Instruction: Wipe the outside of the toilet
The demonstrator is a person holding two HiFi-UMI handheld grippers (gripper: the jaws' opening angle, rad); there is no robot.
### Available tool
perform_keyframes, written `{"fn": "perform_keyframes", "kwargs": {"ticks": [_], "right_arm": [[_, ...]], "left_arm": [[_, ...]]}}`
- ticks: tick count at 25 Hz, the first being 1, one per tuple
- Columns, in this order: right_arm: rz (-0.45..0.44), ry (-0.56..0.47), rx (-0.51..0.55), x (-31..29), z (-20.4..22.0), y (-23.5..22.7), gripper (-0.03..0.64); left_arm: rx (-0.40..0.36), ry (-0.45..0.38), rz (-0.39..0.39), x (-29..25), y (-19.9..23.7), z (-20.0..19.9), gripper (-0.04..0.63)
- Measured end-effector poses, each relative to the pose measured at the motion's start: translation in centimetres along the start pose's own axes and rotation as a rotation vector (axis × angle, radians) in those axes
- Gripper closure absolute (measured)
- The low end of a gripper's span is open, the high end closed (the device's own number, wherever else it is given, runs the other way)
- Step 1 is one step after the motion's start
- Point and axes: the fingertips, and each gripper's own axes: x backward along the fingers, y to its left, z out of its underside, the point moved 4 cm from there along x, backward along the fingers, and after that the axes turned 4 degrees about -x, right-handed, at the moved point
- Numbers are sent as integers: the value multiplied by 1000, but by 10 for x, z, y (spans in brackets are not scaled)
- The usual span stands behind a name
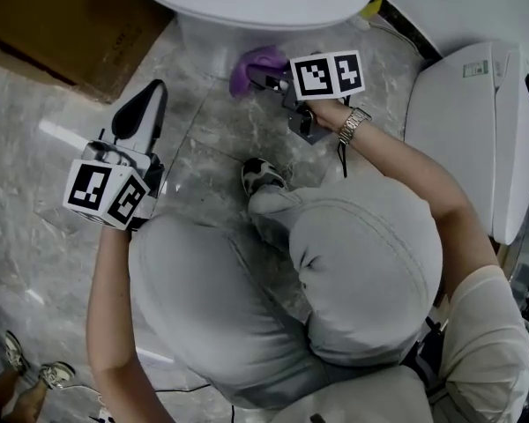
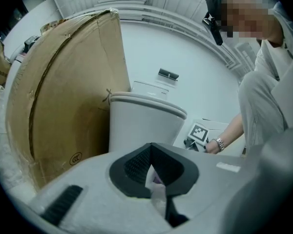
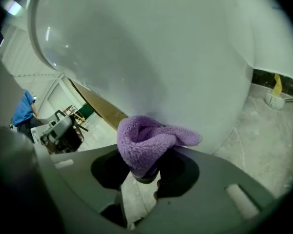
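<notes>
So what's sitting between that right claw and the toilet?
A purple cloth, clamped in the right claw and bunched against the white base of the toilet. The right gripper view shows it best; the head view shows it too.

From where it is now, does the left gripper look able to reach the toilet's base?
Probably yes. The left gripper points toward the toilet's base across the floor, with nothing standing between them; the cardboard box lies off to the side.
</notes>
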Motion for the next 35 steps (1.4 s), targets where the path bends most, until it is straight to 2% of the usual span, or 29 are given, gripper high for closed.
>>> {"fn": "perform_keyframes", "kwargs": {"ticks": [11, 16, 19, 21, 22, 24, 26, 31, 35], "right_arm": [[-148, -54, 123, 79, -43, 98, 479], [-189, -113, 90, 98, -45, 114, 479], [-283, -175, -8, 84, -35, 114, 479], [-326, -164, -112, 58, -20, 102, 479], [-307, -148, -155, 44, -10, 89, 479], [-211, -112, -227, 14, 10, 55, 479], [-164, -91, -306, -19, 27, 30, 479], [-121, -137, -529, -86, 52, -18, 479], [-115, -160, -558, -122, 55, -36, 477]], "left_arm": [[9, -12, -12, 6, 3, 9, 591], [17, -27, -27, 9, 5, 12, 591], [19, -26, -42, 13, 10, 15, 591], [19, -19, -58, 18, 15, 17, 590], [18, -14, -66, 20, 17, 16, 591], [13, -1, -82, 26, 22, 15, 591], [3, 14, -98, 32, 26, 13, 591], [-18, 46, -122, 55, 31, 11, 591], [-31, 58, -132, 66, 33, 7, 591]]}}
